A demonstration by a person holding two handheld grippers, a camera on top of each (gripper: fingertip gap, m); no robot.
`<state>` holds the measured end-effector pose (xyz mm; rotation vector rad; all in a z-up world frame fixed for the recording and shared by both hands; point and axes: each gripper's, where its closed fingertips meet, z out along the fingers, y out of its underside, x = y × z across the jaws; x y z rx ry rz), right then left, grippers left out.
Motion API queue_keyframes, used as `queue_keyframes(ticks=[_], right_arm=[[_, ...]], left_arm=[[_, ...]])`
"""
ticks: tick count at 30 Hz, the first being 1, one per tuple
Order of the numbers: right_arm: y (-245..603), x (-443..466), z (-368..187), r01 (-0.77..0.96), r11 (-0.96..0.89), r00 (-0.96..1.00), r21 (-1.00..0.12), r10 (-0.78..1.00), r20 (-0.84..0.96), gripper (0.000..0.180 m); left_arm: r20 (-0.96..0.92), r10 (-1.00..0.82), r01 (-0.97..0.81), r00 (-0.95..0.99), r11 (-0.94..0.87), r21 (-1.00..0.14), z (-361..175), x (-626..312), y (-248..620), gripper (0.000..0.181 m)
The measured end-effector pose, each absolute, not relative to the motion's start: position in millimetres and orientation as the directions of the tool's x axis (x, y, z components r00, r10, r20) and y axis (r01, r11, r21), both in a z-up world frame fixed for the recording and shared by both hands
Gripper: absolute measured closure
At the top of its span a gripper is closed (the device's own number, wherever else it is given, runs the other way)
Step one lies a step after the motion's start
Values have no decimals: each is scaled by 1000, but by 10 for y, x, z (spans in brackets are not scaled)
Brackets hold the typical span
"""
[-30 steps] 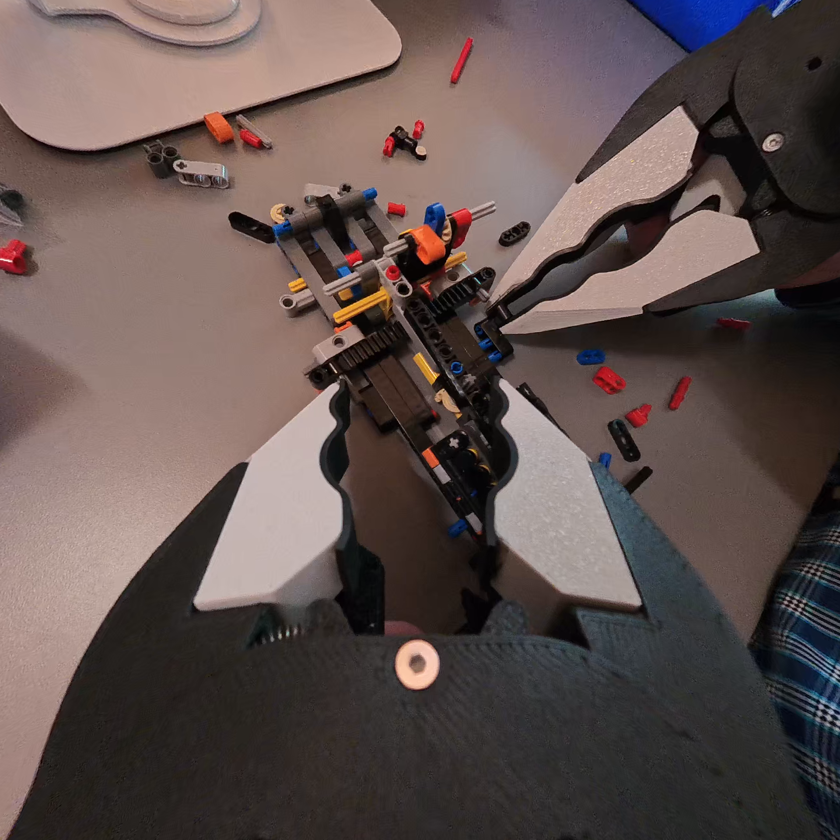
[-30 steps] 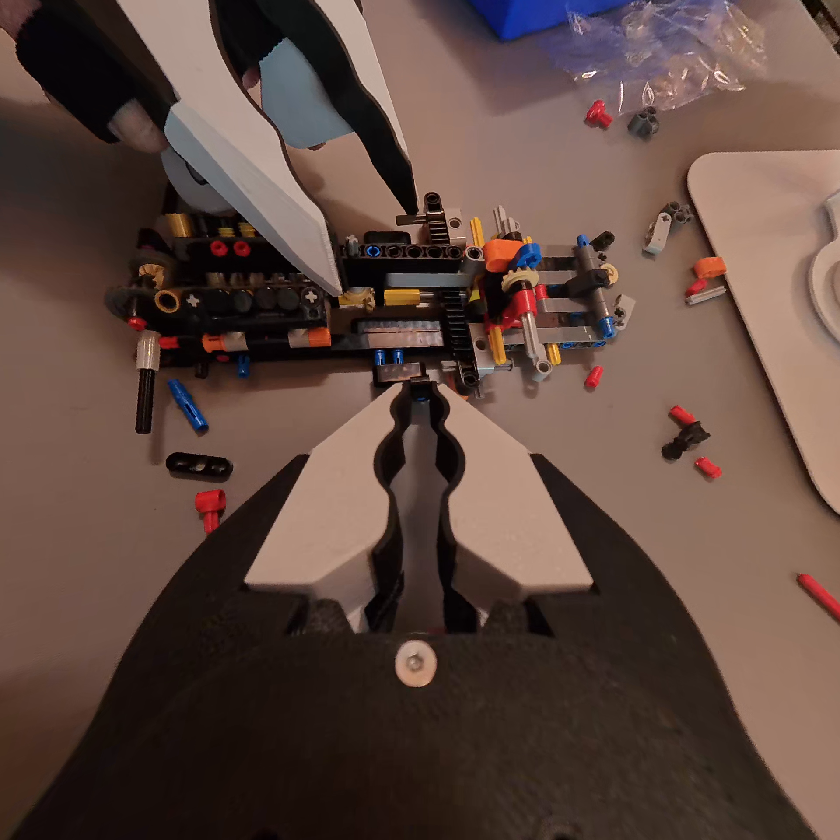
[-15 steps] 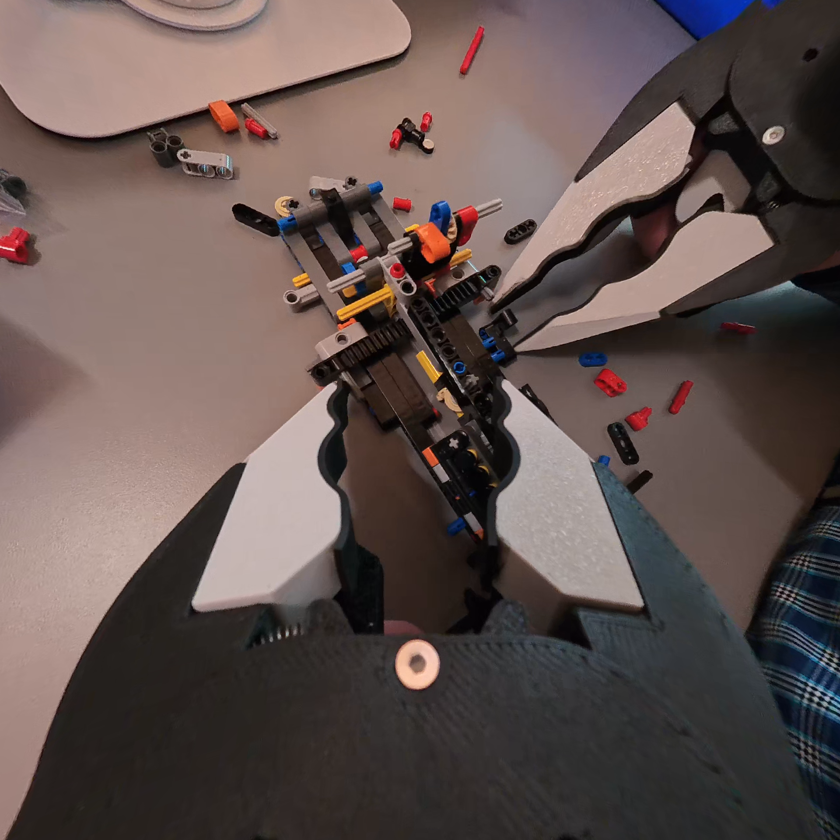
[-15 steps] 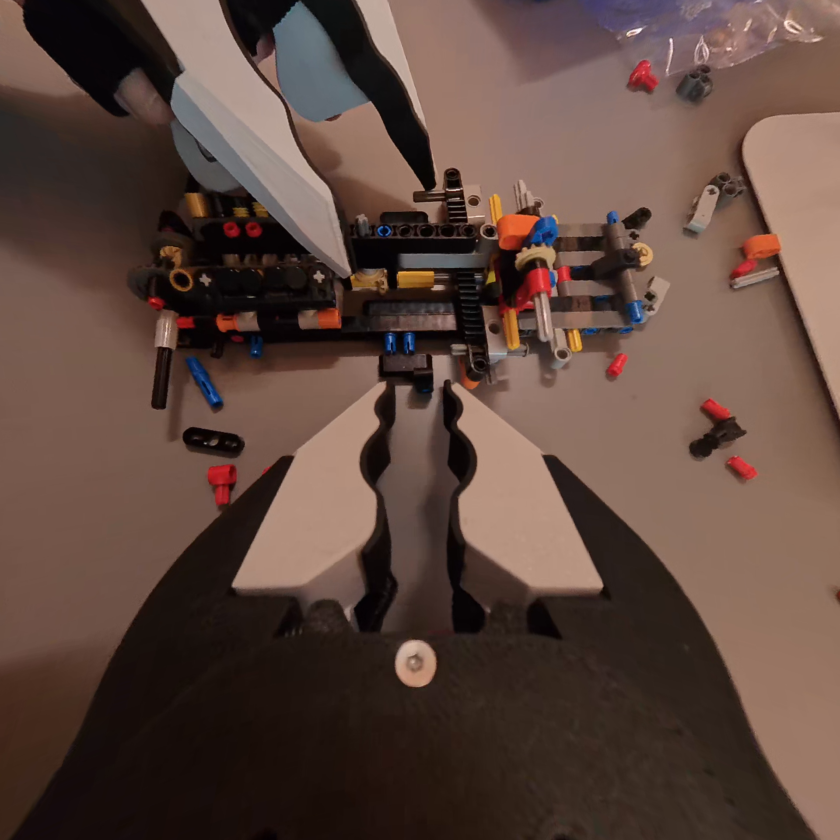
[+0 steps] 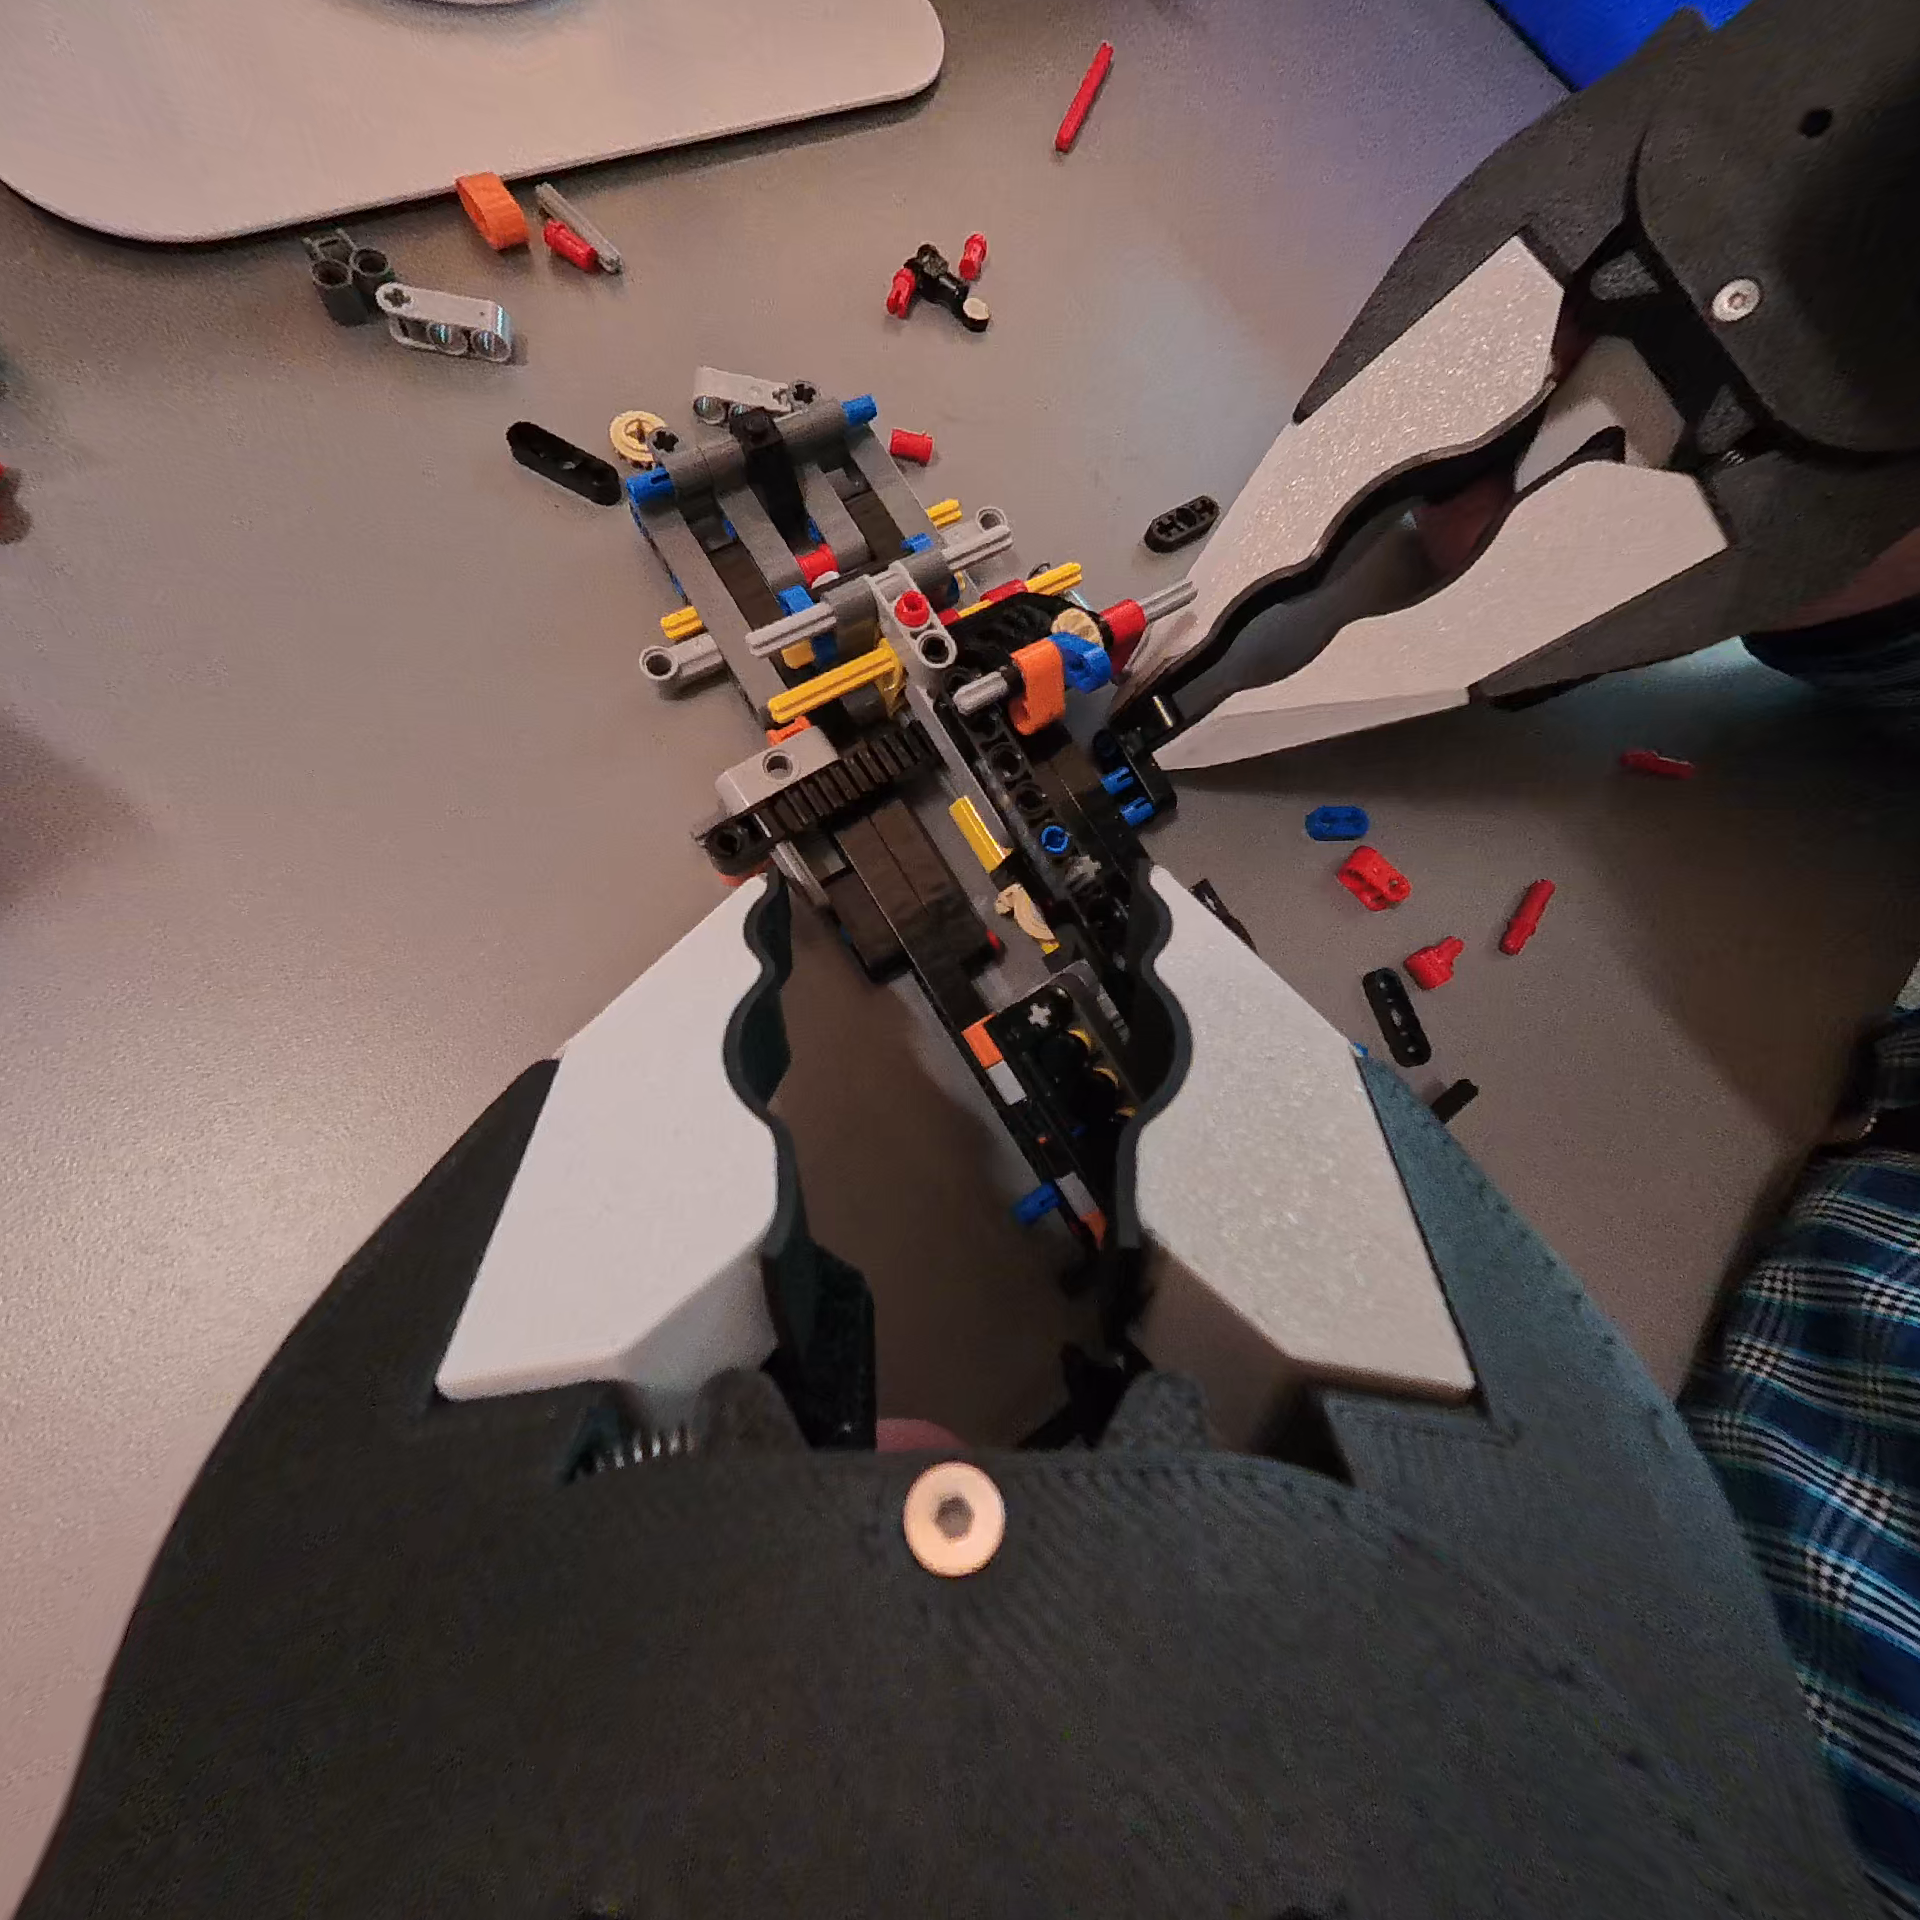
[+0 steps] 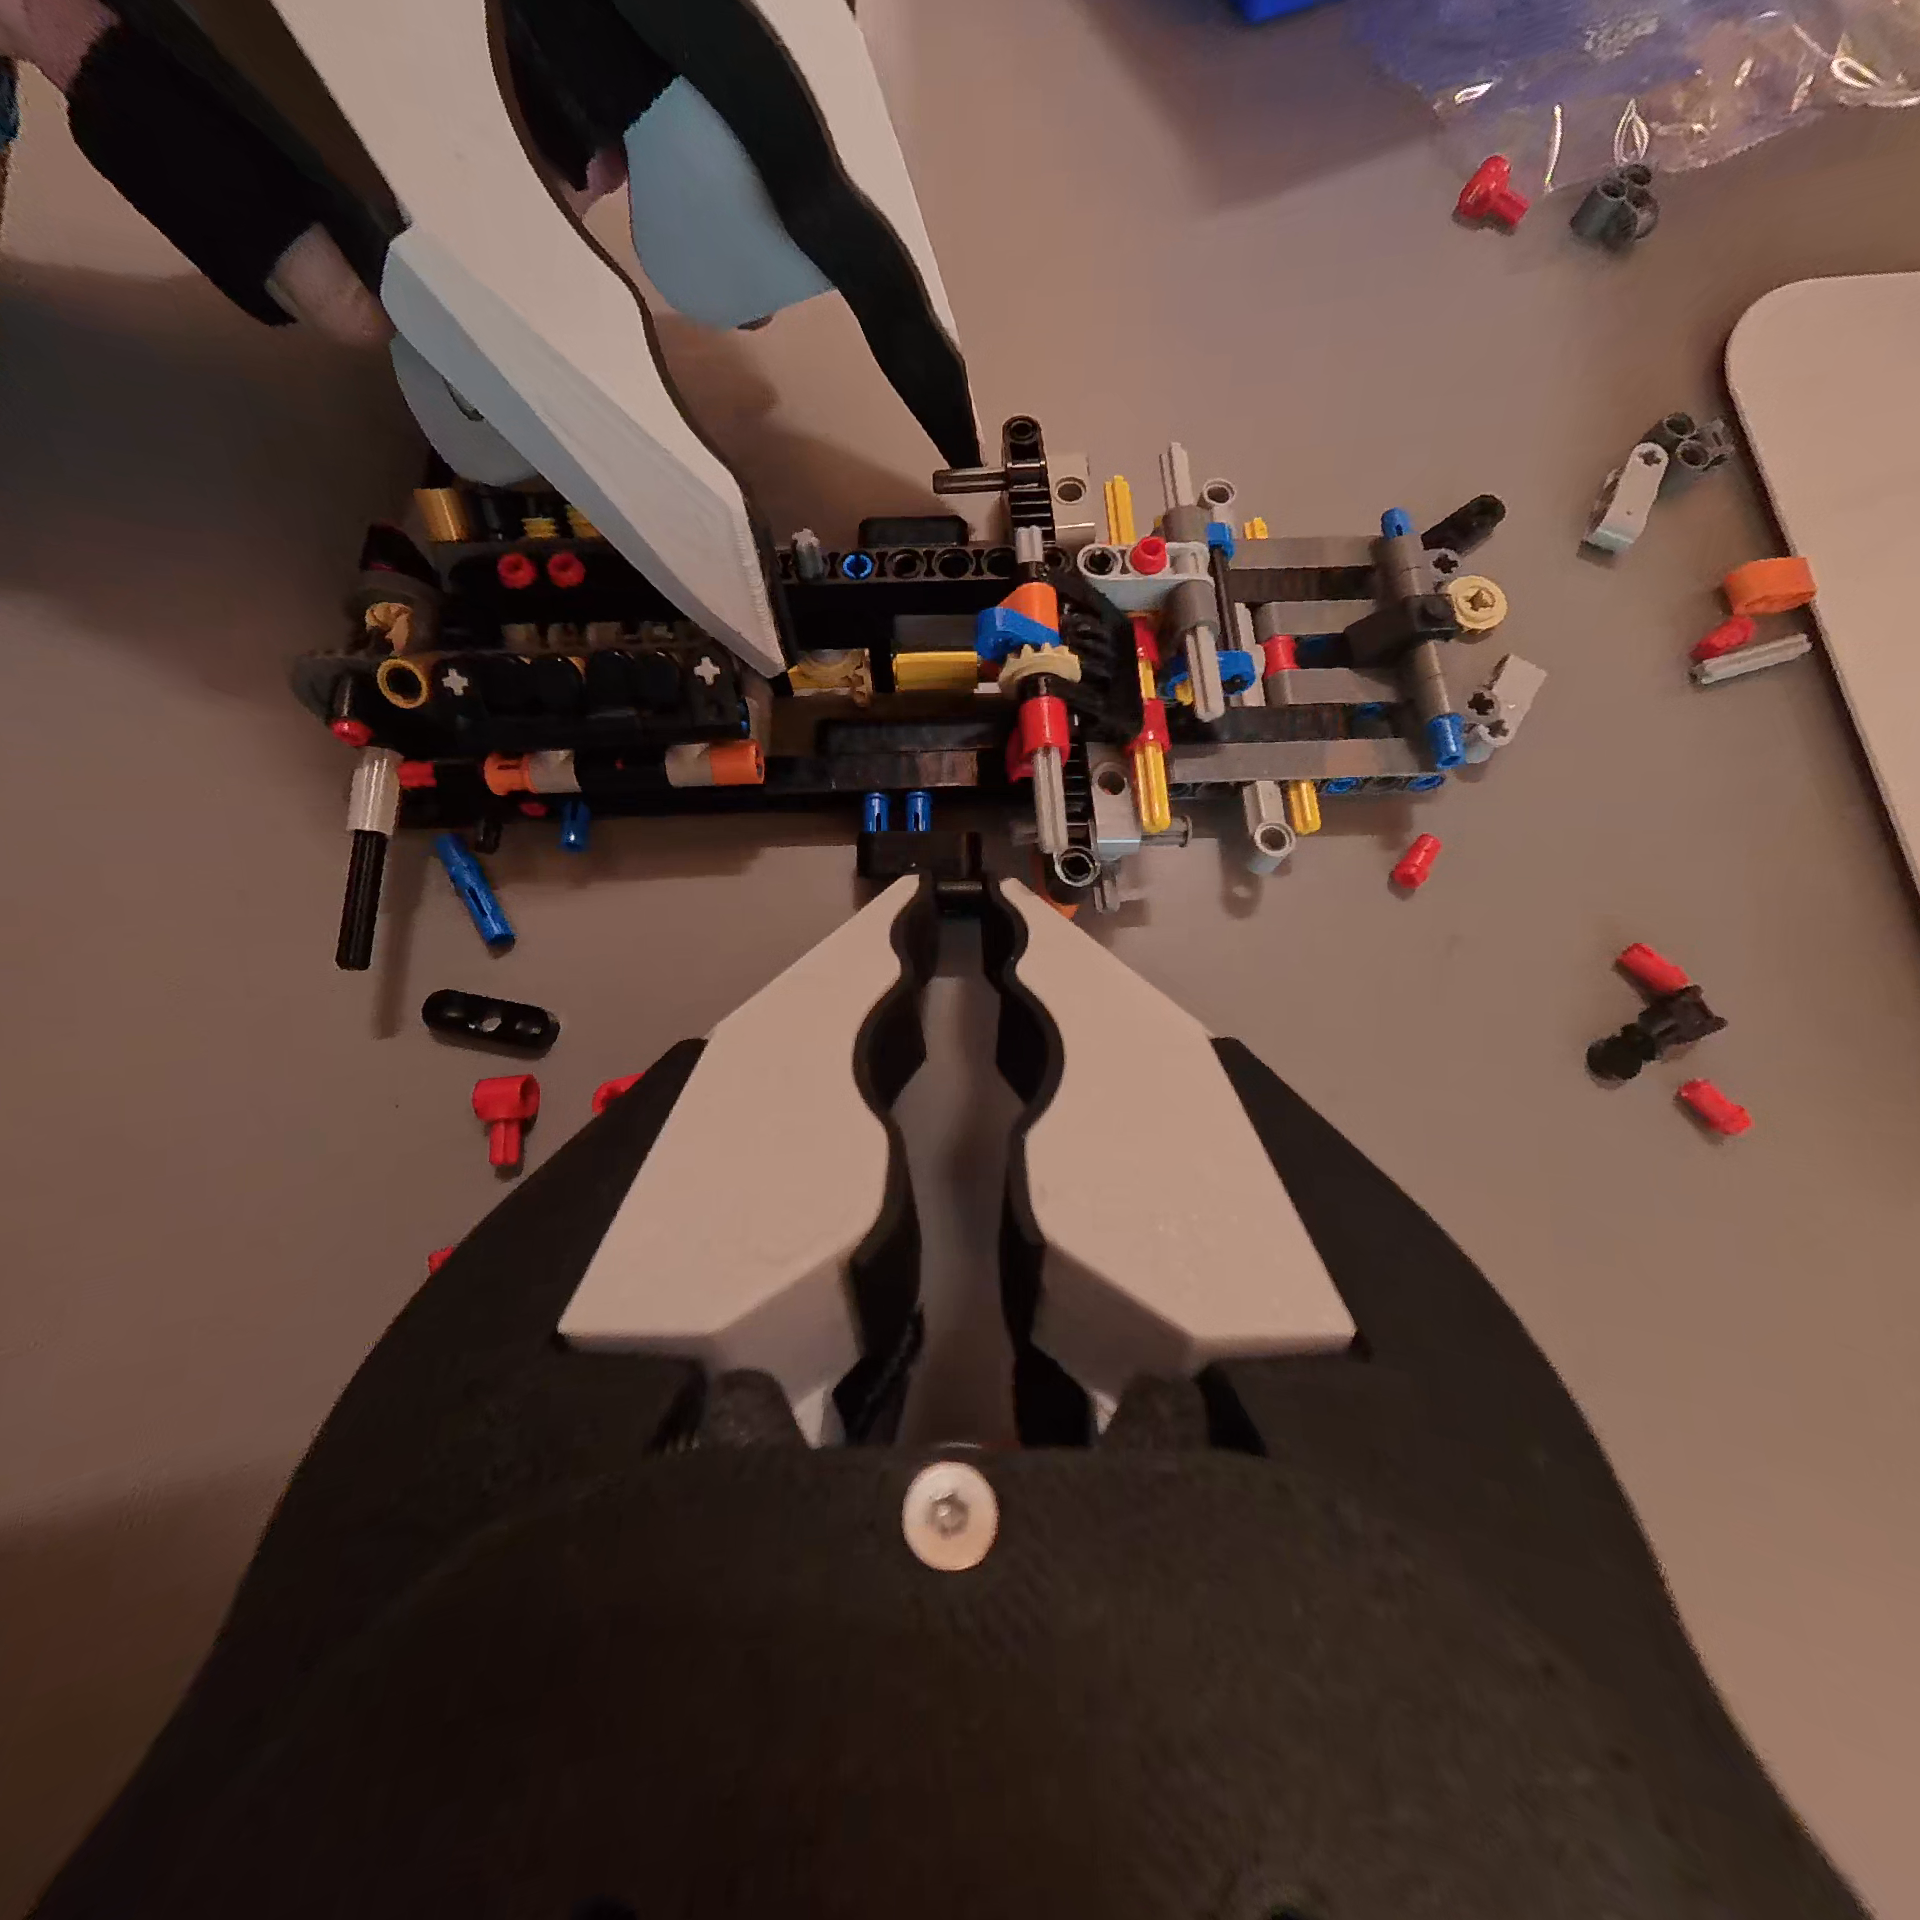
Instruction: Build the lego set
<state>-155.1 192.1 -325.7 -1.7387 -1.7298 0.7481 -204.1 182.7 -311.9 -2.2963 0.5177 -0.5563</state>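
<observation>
A long Lego Technic chassis [image 5: 904,821] of black, grey, yellow and blue parts lies on the grey table; it also shows in the right wrist view [image 6: 935,665]. My left gripper [image 5: 956,894] straddles its rear half and is closed against both sides, and it shows from above in the right wrist view [image 6: 862,551]. My right gripper [image 6: 961,888] is shut on a small black connector [image 6: 914,857] at the chassis's near side, just below two blue pins [image 6: 896,810]. In the left wrist view the right gripper [image 5: 1148,740] comes in from the right.
Loose red pins [image 5: 1371,878], a black beam [image 6: 488,1023] and a blue pin [image 6: 473,888] lie around the chassis. A grey mat [image 5: 416,83] is at the table's far side. A clear plastic bag [image 6: 1662,94] lies at the back. A plaid sleeve [image 5: 1829,1351] is at the right. Across from one pair of fingers to the other is roughly 6 cm.
My right gripper let go of the black connector and backed off, then returned and closed on it again. The orange, blue and red axle group on the chassis has swung towards the right gripper.
</observation>
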Motion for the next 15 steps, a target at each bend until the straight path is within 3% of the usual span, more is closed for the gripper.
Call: queue_keyframes(ticks=[15], right_arm=[[1933, -1548, -3264, 729, -113, 19, -676, 989, -146, 177]], left_arm=[[280, -488, -166, 827, -686, -708, -3143, -2022, 1831, 115]])
